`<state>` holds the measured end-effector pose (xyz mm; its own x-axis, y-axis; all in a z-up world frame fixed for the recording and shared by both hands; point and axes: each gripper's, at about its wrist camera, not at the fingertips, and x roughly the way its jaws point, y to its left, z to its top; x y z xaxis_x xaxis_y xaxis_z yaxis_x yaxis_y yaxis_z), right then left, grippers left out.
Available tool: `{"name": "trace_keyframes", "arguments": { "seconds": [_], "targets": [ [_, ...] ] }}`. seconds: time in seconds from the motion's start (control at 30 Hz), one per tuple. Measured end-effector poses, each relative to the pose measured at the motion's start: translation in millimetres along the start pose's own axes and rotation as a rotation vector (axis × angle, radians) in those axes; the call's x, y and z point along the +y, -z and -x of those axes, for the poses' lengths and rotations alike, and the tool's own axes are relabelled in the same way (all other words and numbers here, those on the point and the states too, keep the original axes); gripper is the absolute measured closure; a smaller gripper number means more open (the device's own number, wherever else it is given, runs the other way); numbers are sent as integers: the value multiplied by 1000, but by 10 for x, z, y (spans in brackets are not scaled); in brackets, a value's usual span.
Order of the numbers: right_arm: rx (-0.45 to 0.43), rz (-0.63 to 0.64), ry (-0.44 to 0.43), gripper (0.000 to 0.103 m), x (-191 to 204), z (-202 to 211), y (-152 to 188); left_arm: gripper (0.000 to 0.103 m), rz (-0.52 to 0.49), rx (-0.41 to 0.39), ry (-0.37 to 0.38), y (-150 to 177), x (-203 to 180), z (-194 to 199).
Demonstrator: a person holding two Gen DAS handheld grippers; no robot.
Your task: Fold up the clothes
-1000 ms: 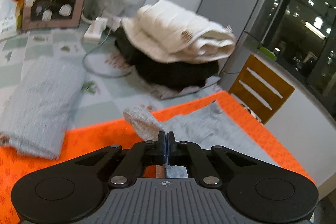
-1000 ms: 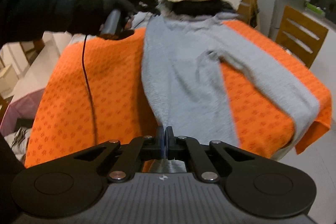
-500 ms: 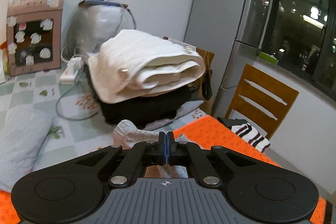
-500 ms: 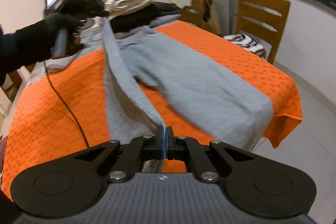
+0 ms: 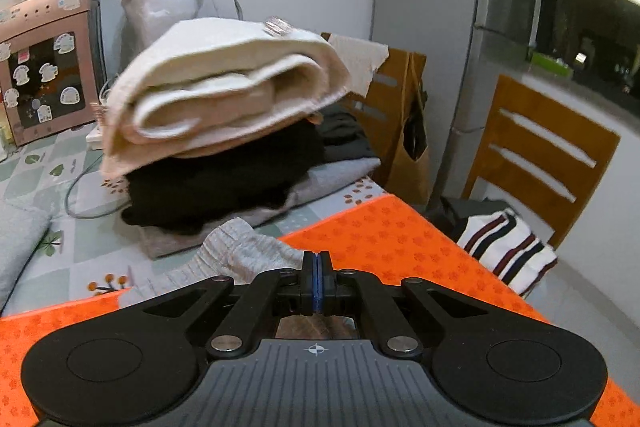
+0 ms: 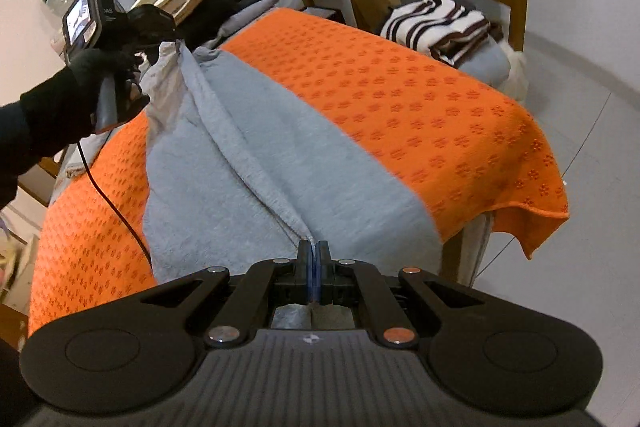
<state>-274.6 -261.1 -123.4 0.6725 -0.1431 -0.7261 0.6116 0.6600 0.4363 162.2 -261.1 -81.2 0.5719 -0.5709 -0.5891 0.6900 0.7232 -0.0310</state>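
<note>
The right tool is pinched tight on the near hem of the grey garment, which lies lengthwise on the orange cloth over the desk, one long fold raised between the two grips. Farther along, the left tool is clamped on the ribbed far end, lifted off the surface. If the two ends are carried across unevenly, the loose layer may twist or drag the orange cloth with it; a thin pinch could also slip, and the stacked clothes beyond stand near enough to be knocked.
</note>
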Motion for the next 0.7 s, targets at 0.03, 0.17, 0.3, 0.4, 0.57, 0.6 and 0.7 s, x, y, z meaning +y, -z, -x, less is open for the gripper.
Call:
{"name": "trace_keyframes", "arguments": {
  "seconds": [0.03, 0.17, 0.3, 0.4, 0.57, 0.6, 0.7],
  "targets": [
    [5, -10, -7, 101, -74, -11, -42, 100, -7, 8, -10, 0, -52, -46],
    [32, -32, -35, 101, -334, -72, -160, 100, -34, 38, -48, 3, -252, -228],
    [66, -24, -55, 100, -479, -175, -239, 100, -50, 72, -83, 28, -385, -402],
    [92, -20, -80, 100, -555, -262, -277, 99, -60, 93, -102, 61, -459, -512],
    [95, 28, -44, 90, -621, -263, -295, 76, -9, 104, -70, 64, -458, -592],
    [92, 48, -31, 90, -626, -249, -308, 73, -2, 91, -69, 50, -455, -565],
    [82, 108, 5, 89, -634, -204, -349, 65, 27, 69, -65, -5, -411, -465]
  ]
}}
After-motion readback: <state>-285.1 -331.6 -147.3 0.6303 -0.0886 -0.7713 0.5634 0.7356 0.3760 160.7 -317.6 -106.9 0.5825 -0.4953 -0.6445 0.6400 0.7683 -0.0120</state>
